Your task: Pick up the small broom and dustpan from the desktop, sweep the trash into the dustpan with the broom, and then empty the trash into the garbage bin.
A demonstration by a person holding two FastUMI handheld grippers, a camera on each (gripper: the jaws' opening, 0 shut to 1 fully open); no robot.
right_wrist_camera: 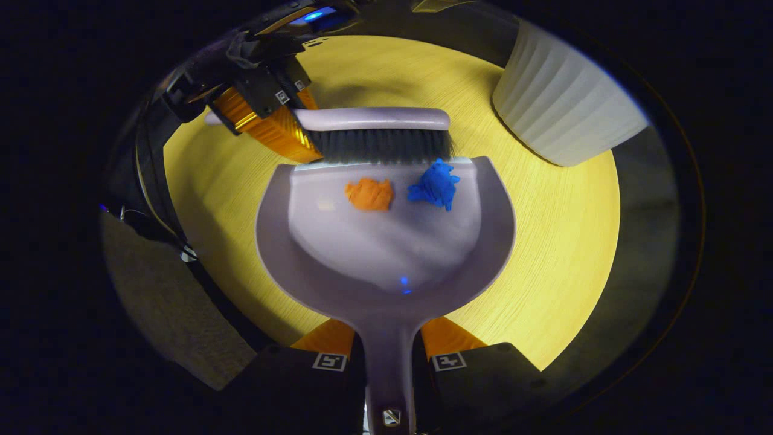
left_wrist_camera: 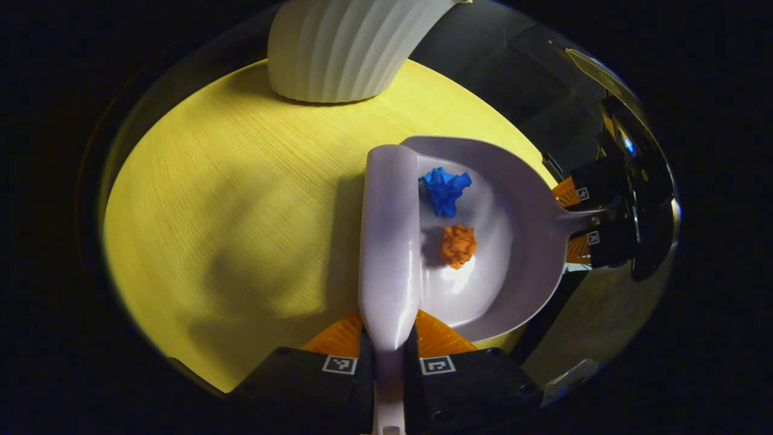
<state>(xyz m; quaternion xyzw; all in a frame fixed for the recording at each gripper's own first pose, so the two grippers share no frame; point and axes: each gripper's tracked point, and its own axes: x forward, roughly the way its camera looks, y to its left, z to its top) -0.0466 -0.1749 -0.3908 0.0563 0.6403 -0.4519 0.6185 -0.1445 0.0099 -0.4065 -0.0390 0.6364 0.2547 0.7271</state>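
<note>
Yellow tabletop (right_wrist_camera: 561, 241) carries the dustpan (right_wrist_camera: 386, 254), clamped by its handle in the right hand-held gripper (right_wrist_camera: 389, 356), while the broom (left_wrist_camera: 389, 241), pinched in the left hand-held gripper (left_wrist_camera: 389, 356), fences the orange scrap (right_wrist_camera: 369, 194) and blue scrap (right_wrist_camera: 433, 186), which could be spilled off the open lip if the pan is tipped forward on the way to the ribbed bin (right_wrist_camera: 561, 103).

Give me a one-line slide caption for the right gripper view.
Dustpan held flat on the table, orange and blue paper wads swept inside, broom at its lip.
</note>
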